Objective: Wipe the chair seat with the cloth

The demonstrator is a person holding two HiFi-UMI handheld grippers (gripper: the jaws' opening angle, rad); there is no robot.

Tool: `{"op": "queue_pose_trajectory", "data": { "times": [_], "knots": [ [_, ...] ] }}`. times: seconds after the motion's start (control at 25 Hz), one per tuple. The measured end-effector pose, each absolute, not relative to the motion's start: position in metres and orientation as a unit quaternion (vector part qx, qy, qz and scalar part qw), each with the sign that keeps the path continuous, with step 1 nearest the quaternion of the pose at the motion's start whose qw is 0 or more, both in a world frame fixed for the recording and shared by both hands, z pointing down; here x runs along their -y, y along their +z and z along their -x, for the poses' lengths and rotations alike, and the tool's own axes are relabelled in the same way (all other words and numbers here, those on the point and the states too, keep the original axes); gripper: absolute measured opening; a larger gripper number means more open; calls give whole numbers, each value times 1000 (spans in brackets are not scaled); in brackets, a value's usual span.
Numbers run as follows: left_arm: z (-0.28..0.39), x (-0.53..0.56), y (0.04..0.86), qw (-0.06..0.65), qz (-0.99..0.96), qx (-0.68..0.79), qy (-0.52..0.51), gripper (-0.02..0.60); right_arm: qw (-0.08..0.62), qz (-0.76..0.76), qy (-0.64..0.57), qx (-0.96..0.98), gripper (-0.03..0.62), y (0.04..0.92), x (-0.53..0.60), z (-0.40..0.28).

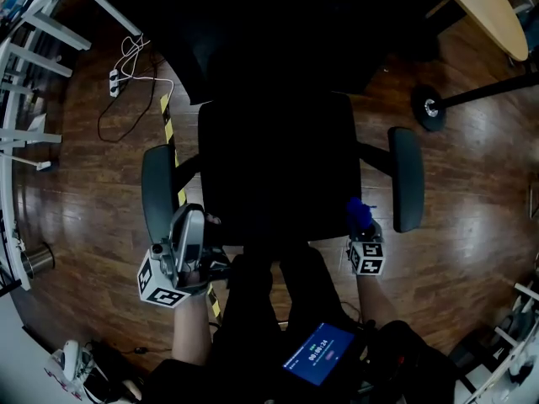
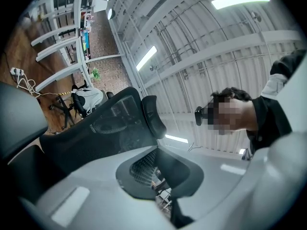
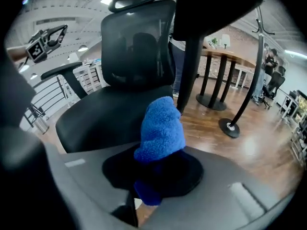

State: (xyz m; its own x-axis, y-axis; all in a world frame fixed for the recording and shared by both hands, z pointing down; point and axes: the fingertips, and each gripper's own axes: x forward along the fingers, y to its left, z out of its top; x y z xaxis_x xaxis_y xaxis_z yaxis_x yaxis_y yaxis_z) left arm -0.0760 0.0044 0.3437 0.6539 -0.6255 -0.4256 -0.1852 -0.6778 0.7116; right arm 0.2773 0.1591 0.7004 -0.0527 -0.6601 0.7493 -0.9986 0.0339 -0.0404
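Fluffy bright-blue cloth [image 3: 160,128], bunched upright in the right claw [image 3: 152,175]

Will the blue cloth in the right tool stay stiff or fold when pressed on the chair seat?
Probably floppy: the blue cloth bunches into a soft fluffy lump in the right tool. Likely light, being small and fleecy. Pressed on the chair seat it may fold over.

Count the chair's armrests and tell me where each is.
2: one armrest left of the seat; the other armrest right of the seat, just beyond the blue cloth.
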Motion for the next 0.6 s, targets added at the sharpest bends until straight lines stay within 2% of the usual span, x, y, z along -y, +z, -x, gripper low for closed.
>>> {"op": "queue_pose_trajectory", "data": {
  "times": [0.16, 0.32, 0.6],
  "knots": [
    [73, -1, 349, 322, -850, 242, -339, -8, 274, -638, 309, 650, 89, 706, -154, -278],
    [75, 2, 341, 328, -850, 245, -332, -8, 223, -629, 303, 680, 89, 663, -127, -254],
    [73, -9, 276, 337, -854, 245, -313, -8, -3, -565, 275, 778, 89, 438, -50, -176]
  ]
}}
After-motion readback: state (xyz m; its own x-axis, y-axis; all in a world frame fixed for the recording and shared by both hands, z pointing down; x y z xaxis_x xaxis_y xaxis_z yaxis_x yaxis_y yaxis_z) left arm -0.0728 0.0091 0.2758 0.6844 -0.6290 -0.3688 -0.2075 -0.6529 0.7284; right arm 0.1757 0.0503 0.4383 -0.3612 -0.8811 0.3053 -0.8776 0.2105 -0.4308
